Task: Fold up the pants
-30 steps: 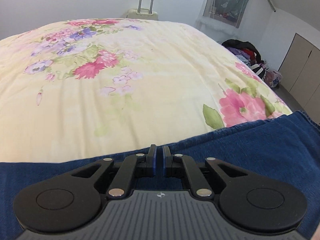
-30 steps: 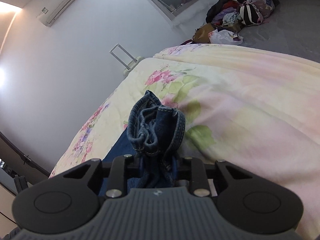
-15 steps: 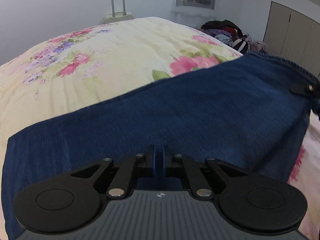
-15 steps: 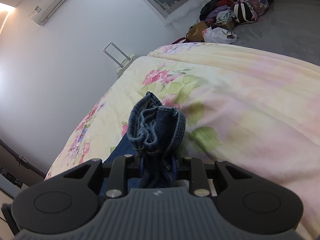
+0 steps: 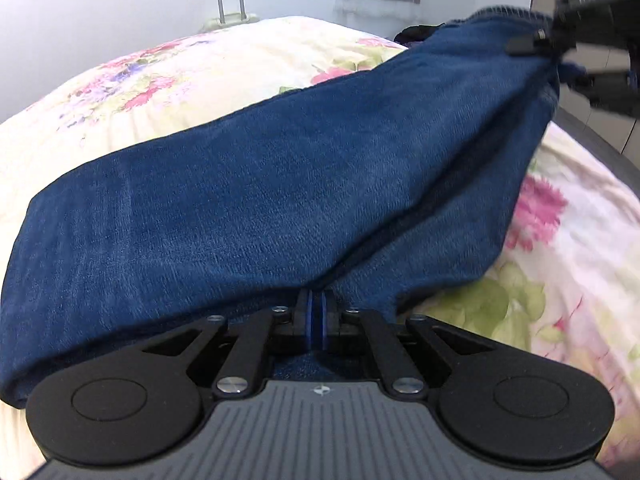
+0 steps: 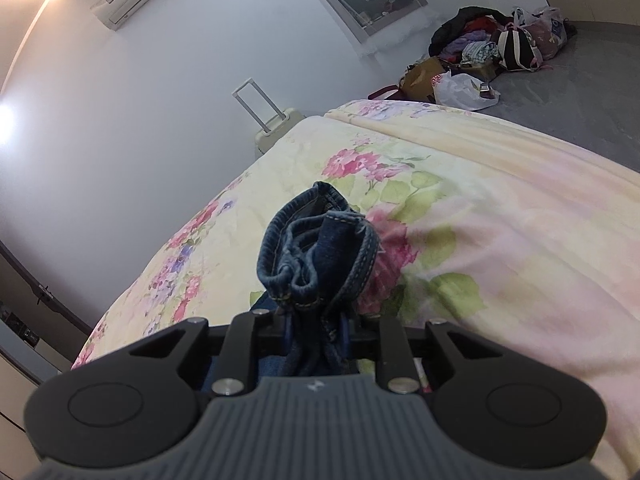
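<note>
Jeans [image 5: 248, 208], fold in progress: my left tool [image 5: 319, 312] pinches an edge, right tool [image 6: 316, 332] tightening on bunched hems, laying-down pending.

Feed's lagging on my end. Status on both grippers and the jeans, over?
Left gripper shut on jeans edge. Right gripper holds bunched hem, jaws closing. Jeans stretched between both, partly lifted off floral bedspread. Nothing in the way.

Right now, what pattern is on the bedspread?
Pink and purple flowers on cream bedspread, clearest from the right wrist.
</note>
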`<state>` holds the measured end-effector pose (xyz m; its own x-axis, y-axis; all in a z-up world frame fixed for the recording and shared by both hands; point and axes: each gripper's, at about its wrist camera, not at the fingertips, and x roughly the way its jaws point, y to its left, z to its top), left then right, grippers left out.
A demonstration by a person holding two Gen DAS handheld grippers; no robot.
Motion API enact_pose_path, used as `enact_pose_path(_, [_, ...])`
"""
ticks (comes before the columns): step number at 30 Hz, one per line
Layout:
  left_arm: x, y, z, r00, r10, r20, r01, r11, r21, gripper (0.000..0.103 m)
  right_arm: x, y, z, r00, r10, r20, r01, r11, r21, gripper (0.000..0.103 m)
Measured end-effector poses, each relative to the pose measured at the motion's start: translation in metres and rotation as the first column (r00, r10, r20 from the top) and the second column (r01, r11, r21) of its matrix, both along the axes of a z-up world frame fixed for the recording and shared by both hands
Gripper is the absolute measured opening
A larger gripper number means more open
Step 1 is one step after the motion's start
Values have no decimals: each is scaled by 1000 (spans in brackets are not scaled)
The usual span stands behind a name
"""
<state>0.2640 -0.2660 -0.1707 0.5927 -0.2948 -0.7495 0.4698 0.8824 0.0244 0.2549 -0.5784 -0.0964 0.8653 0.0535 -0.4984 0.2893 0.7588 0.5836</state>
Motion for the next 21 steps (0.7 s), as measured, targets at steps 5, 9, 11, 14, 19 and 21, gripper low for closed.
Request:
enact_pose_path(5, [-15, 9, 14, 1000, 9, -17, -10, 999, -44, 1, 1, 8, 12, 1000, 0, -5, -1, 1000, -14, 16])
enact_pose_path(9, [-30, 22, 20, 998, -24, -64, 16, 993, -119, 2, 3, 23, 30, 1000, 19, 2, -19, 998, -67, 16])
enact_pose_path(11, [-41, 21, 17, 997, -67, -41, 63, 995, -83, 2, 3, 33, 38, 999, 29, 13, -28, 996, -84, 16])
enact_pose_path(14, [-45, 35, 24, 990, -114, -85, 100, 982, -158, 6, 3, 50, 53, 998, 46, 31, -42, 993, -107, 16])
enact_pose_path(19, [-52, 78, 56, 997, -66, -39, 57, 978, -199, 6, 2, 90, 81, 993, 101, 65, -89, 981, -174, 16])
enact_pose_path(21, [-46, 100, 70, 999, -30, -12, 27, 981, -193, 6, 2, 112, 92, 989, 128, 74, -110, 971, -213, 16])
